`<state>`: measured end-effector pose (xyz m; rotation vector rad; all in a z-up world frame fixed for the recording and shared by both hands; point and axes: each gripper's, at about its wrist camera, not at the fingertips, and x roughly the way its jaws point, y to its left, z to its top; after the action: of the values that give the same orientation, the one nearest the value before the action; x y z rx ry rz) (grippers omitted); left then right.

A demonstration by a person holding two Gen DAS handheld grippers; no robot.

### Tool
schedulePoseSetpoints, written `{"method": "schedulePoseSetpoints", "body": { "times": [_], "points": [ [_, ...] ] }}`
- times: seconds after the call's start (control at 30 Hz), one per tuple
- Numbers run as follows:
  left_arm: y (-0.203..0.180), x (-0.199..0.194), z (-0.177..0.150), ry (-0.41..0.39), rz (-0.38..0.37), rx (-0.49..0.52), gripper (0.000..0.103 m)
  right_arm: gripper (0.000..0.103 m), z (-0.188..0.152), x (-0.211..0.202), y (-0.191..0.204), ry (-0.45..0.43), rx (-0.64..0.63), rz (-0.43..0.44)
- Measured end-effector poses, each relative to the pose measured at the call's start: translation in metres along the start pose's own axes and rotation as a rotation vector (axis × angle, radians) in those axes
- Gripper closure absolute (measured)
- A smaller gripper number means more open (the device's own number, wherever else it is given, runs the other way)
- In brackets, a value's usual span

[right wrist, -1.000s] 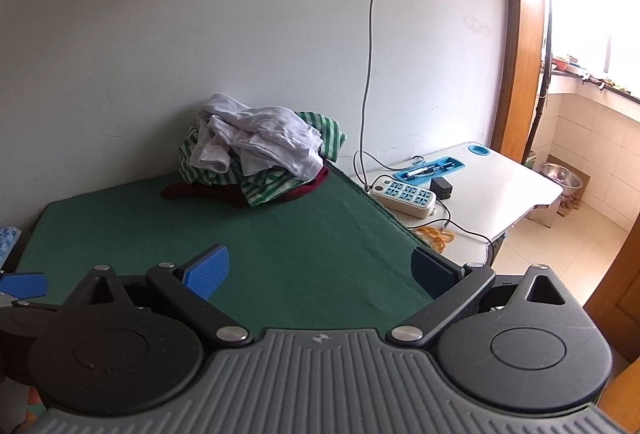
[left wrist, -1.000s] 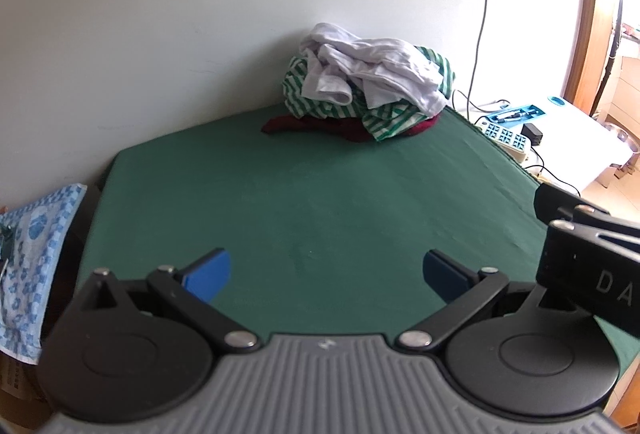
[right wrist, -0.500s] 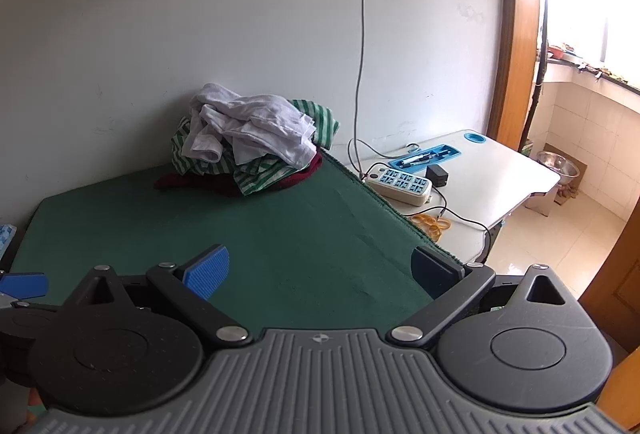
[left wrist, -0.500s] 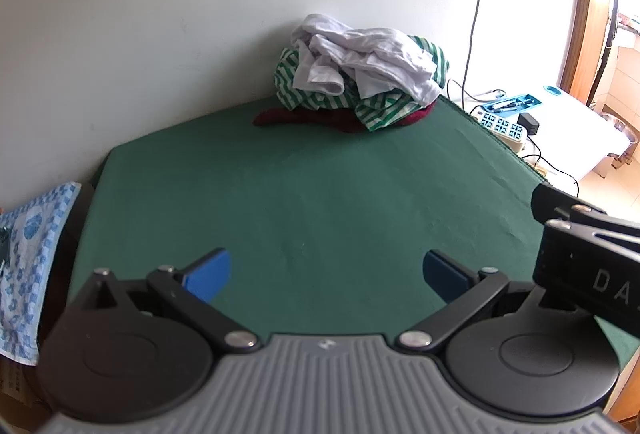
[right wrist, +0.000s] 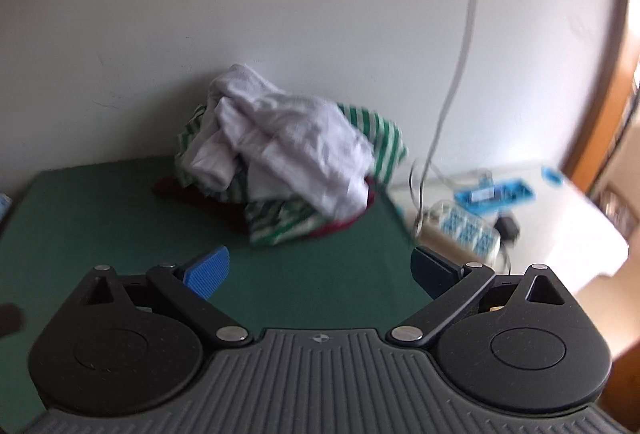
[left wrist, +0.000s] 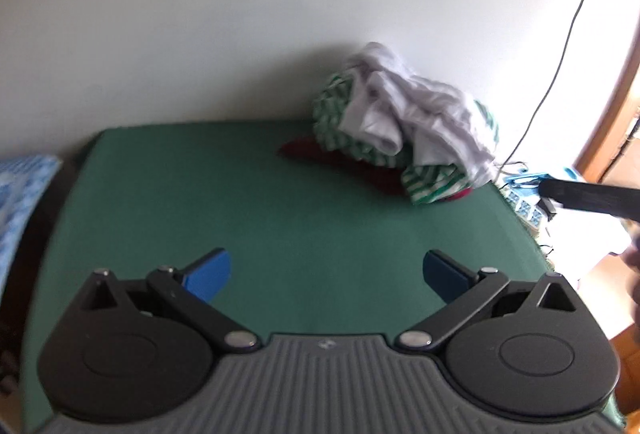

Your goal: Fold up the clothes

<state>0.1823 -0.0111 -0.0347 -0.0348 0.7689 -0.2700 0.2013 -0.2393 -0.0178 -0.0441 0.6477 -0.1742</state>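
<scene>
White, green-striped, maroon clothes [right wrist: 280,153]

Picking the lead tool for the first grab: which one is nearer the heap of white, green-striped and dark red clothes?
Right, judging by apparent size. The right tool faces the heap of clothes almost straight ahead; from the left tool it sits farther off, ahead and to the right. Both open, empty.

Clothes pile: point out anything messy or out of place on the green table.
The clothes pile sits crumpled at the table's far corner by the wall: white garment on top, striped one and dark red one beneath, none folded. Nothing spilled or damaged.
</scene>
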Motion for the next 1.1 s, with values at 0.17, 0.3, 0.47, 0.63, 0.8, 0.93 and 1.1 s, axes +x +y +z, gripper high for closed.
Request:
{"method": "schedulePoseSetpoints", "body": {
  "times": [0.17,0.3,0.47,0.63,0.8,0.93,1.1],
  "points": [
    [-0.003,0.081,0.065,0.046,0.044,0.102,0.001,0.009,0.058,0.082,0.006,-0.036,-0.104,0.043],
    [-0.018,0.155,0.103,0.117,0.03,0.058,0.001,0.009,0.097,0.132,0.013,-0.057,-0.111,0.118],
    [-0.043,0.221,0.124,0.137,0.121,0.09,0.001,0.014,0.114,0.184,0.033,-0.034,-0.175,0.106],
    [-0.061,0.268,0.127,0.17,0.19,0.169,0.001,0.028,0.115,0.219,0.048,-0.008,-0.24,0.034],
    [-0.05,0.288,0.133,0.203,0.142,0.11,0.022,0.066,0.116,0.218,0.033,-0.015,-0.164,0.069],
    [-0.043,0.282,0.134,0.211,0.037,0.071,0.07,0.085,0.117,0.2,0.016,-0.042,-0.103,0.125],
    [-0.05,0.268,0.13,0.169,0.035,0.12,0.091,0.099,0.116,0.173,-0.002,-0.091,-0.067,0.167]
  ]
}}
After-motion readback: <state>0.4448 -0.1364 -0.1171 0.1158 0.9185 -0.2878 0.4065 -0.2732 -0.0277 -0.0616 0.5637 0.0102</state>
